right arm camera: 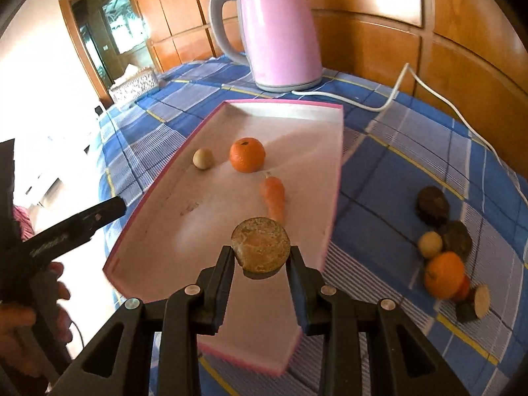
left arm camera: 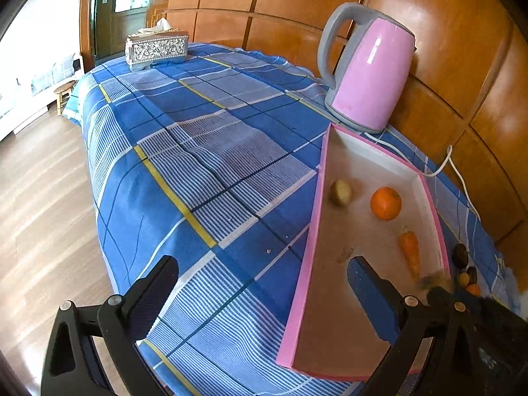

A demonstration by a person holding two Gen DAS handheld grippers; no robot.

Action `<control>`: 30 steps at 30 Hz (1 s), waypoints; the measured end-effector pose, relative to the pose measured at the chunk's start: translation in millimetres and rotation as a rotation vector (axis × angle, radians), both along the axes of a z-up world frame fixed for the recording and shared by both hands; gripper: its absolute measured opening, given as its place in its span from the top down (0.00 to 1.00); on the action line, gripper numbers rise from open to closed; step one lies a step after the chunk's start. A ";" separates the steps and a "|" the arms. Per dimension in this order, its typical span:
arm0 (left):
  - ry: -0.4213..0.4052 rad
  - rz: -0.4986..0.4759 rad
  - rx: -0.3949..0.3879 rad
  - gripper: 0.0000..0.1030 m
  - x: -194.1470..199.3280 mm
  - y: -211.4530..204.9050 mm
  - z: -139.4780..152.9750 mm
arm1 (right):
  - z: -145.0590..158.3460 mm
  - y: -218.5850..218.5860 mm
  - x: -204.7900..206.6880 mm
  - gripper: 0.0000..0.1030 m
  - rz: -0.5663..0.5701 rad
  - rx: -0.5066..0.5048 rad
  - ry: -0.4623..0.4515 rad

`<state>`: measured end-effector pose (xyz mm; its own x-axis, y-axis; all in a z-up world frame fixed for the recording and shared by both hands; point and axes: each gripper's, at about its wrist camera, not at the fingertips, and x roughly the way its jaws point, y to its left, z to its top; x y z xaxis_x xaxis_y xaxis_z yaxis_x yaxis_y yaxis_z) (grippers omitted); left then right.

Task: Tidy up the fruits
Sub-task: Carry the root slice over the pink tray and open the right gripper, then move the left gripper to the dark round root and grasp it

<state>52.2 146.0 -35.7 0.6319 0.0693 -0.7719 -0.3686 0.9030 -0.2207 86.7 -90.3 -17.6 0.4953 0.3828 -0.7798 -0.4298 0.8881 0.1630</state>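
Your right gripper (right arm camera: pixel 260 257) clamps a round brown cut fruit slice (right arm camera: pixel 260 244), flat face up, over the pink-rimmed white tray (right arm camera: pixel 297 112) holding a round orange (right arm camera: pixel 247 154), a tapered orange carrot (right arm camera: pixel 274 194) lying lengthwise and a small pale ball-shaped fruit (right arm camera: pixel 202 158); your left gripper (left arm camera: pixel 264 283) fingers stand wide apart.

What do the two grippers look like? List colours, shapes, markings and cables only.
The right gripper is matte black plastic with angular, triangular-cutout arms, round silver rivets at the joints and flat jaws lined with dark blue pads. The left gripper is built the same: black frame, silver rivets, blue dotted pads. Seen from the right wrist, its body carries faint grey lettering, too blurred to read. No cable is clearly visible.
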 end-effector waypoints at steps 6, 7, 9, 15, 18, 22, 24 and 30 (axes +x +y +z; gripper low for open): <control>-0.003 -0.040 0.021 0.00 0.9 -7.3 0.2 | -8.3 6.8 10.4 0.63 -0.030 -0.053 -0.008; -0.008 -0.050 0.029 0.00 0.7 -9.7 1.2 | -7.8 6.0 10.0 0.63 -0.033 -0.053 -0.012; -0.017 -0.066 0.039 0.00 0.1 -14.2 3.6 | -5.9 1.7 5.8 0.63 -0.042 -0.050 -0.024; -0.023 -0.118 0.049 0.00 -0.3 -27.1 7.3 | 2.2 -14.1 -8.5 0.62 -0.094 -0.023 -0.057; -0.026 -0.145 0.062 0.00 -1.6 -35.5 9.5 | 4.9 -23.8 -15.0 0.61 -0.128 -0.012 -0.070; -0.039 -0.181 0.079 0.00 -3.1 -46.1 13.8 | 6.9 -39.0 -22.0 0.57 -0.183 0.005 -0.078; -0.044 -0.197 0.090 0.00 -4.0 -51.1 15.8 | 7.1 -46.5 -25.1 0.57 -0.206 0.014 -0.079; -0.064 -0.245 0.114 0.00 -6.6 -68.1 22.1 | 6.0 -67.9 -33.5 0.57 -0.274 0.018 -0.086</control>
<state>45.6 77.9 -13.6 0.6877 -0.0076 -0.7259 -0.1248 0.9838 -0.1285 53.2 -158.2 -11.5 0.6465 0.2387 -0.7246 -0.1872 0.9704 0.1527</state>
